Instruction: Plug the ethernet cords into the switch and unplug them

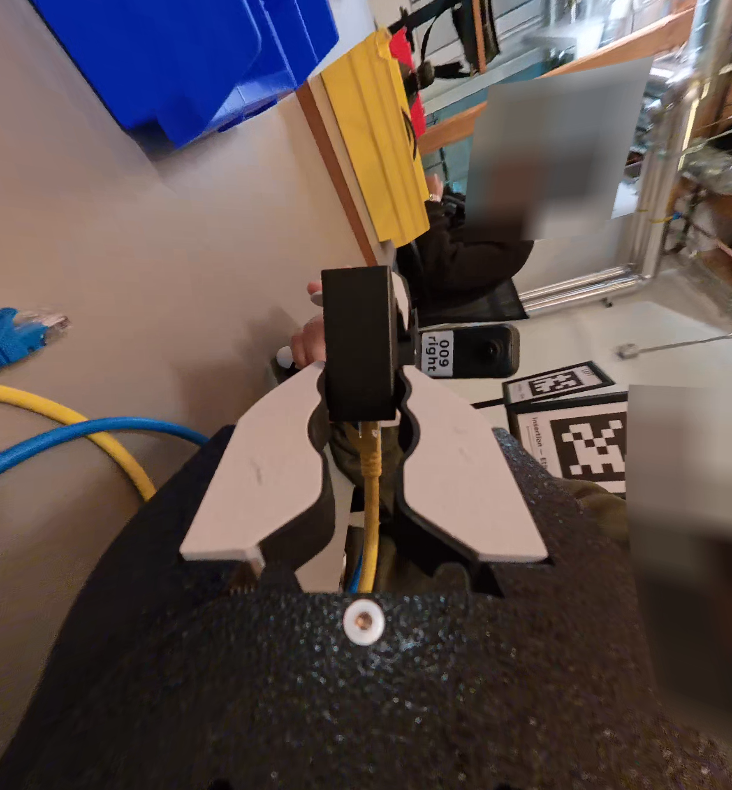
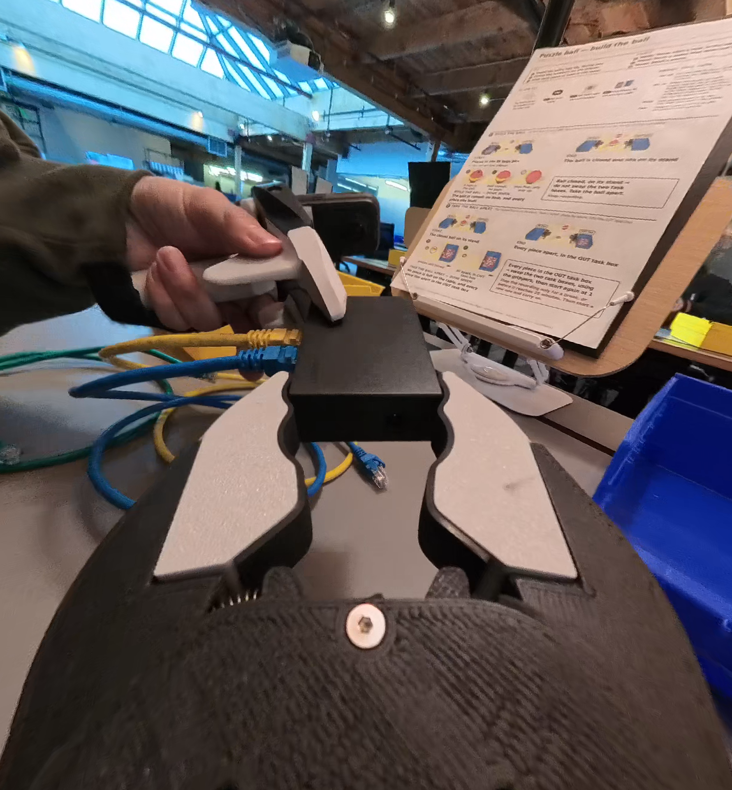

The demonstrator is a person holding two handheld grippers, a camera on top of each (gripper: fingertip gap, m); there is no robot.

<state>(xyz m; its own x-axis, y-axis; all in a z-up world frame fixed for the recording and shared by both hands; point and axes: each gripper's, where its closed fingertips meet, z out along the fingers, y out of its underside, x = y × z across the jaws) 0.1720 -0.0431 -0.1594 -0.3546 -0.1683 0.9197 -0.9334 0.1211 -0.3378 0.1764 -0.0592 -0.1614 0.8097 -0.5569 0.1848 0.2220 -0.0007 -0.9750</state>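
Note:
The black switch (image 2: 364, 363) is held off the table between both grippers. My right gripper (image 2: 366, 397) is shut on its near end, one finger on each side. My left gripper (image 1: 360, 384) is shut on the port end of the switch (image 1: 358, 342), clamping it top and bottom; one of its white fingers (image 2: 321, 273) rests on the switch's top. A yellow cord (image 2: 270, 337) and a blue cord (image 2: 270, 357) are plugged into the switch's left side. The yellow cord (image 1: 370, 491) runs back between my left fingers. The right gripper's camera (image 1: 471, 350) shows beyond the switch.
A loose blue plug (image 2: 373, 468) lies on the table under the switch and also shows in the left wrist view (image 1: 18, 333). Green cord (image 2: 35, 355) and cord loops lie left. A blue bin (image 2: 697, 513) stands right, a document stand (image 2: 569, 192) behind, marker sheets (image 1: 586, 449) nearby. The tips of both grippers are at nearly the same place.

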